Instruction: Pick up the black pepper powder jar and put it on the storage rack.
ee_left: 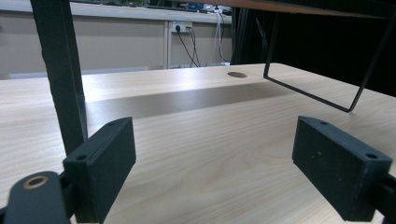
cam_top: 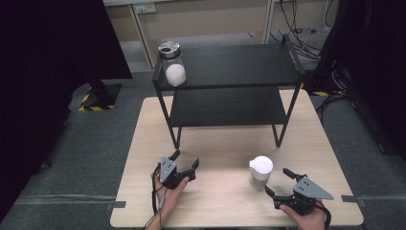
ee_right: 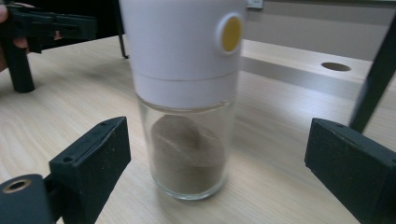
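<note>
At six o'clock on the pale wooden table point(cam_top: 225, 143), the right gripper point(cam_top: 282, 184) is spreading its jaws around, not touching, a glass jar with a white lid and brown powder point(ee_right: 187, 116); closing on it looks next. The left gripper point(cam_top: 186, 160) is idling agape at seven. At twelve o'clock is standing a black two-tier metal shelf point(cam_top: 230, 72) bearing a silver-lidded glass jar point(cam_top: 172, 62).

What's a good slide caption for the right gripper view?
Open right gripper framing a white-capped glass jar of brown powder standing on the wooden table.
</note>
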### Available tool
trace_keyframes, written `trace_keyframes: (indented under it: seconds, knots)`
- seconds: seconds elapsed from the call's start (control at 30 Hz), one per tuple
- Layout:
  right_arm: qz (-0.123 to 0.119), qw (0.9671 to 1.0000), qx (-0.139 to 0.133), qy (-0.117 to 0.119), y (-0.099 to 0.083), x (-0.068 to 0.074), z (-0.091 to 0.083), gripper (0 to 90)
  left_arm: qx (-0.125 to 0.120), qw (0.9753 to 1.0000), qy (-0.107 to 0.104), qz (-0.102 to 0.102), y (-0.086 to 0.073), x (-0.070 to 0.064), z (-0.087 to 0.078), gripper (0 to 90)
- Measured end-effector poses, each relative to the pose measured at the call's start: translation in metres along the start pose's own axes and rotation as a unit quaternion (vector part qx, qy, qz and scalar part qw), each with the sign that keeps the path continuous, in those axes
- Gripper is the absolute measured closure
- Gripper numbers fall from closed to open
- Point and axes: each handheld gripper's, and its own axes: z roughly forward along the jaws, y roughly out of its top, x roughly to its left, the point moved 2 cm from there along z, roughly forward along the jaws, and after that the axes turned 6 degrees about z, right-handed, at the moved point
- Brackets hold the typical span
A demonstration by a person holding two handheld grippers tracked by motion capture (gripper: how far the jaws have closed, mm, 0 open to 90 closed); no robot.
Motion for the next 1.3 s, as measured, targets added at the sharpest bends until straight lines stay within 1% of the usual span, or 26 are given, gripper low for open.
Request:
trace_keyframes:
  seconds: [0.27,0.53,0.63,0.73,1.0,1.2,1.27,1.3]
  knots:
    - [-0.015,0.9997,0.013,0.013,0.008,0.006,0.018,8.8,-0.001,1.0000,0.001,0.002,0.000,-0.001,0.000,12.6]
    - [-0.029,0.9989,0.031,0.019,0.014,0.007,0.033,15.9,0.000,1.0000,0.001,0.002,0.000,-0.001,0.000,12.6]
    - [-0.030,0.9990,0.028,0.020,0.015,0.007,0.038,20.2,-0.002,1.0000,0.001,0.003,0.000,-0.001,0.000,12.6]
    - [-0.033,0.9988,0.029,0.021,0.016,0.008,0.043,21.6,-0.001,1.0000,0.001,0.002,0.000,-0.001,0.000,12.6]
    - [-0.032,0.9992,0.022,0.012,0.014,0.008,0.042,29.4,0.000,1.0000,-0.001,0.001,0.000,-0.001,0.001,12.6]
    - [-0.023,0.9993,0.021,0.019,0.014,0.005,0.042,30.5,0.000,1.0000,0.000,0.002,0.000,-0.001,0.001,12.6]
    - [-0.012,0.9995,0.018,0.023,0.013,0.003,0.041,30.8,0.001,1.0000,0.000,0.001,0.000,-0.001,0.001,12.6]
    - [-0.013,0.9995,0.017,0.022,0.013,0.003,0.041,30.7,0.001,1.0000,0.000,0.001,0.000,0.000,0.001,12.6]
